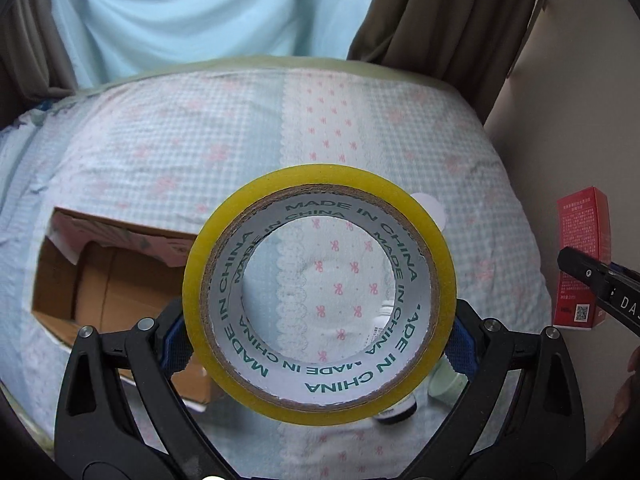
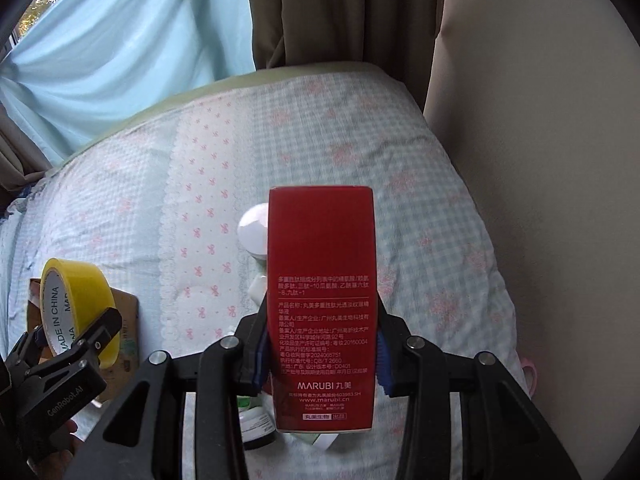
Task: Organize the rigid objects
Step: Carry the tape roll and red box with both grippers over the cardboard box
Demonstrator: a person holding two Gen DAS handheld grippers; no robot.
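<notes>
Left wrist view: the roll of yellow tape (image 1: 319, 294) stands on edge between the blue pads of the left claw (image 1: 320, 344), which is spread wide and pinches the roll across its outer rim, hole facing the camera. Gripped by the rim, the roll is less likely to twist. It hangs above the bed (image 1: 168, 140), with the open cardboard box (image 1: 112, 280) below and to its left. That box looks like the likely place for the rigid items, so the tape is already close to a drop.

In the right wrist view, the right claw (image 2: 320, 354) is pressed narrow on the lower sides of a red carton (image 2: 322, 280), holding it upright and clear of the bedspread. The carton is to the right of the tape, further from the box.

Small bottles and a white cap (image 2: 254, 230) lie on the bed below both claws, right of the box. The box mouth is open and mostly empty. The wall (image 2: 540, 160) closes the far right side; leftward toward the box there is free room.
</notes>
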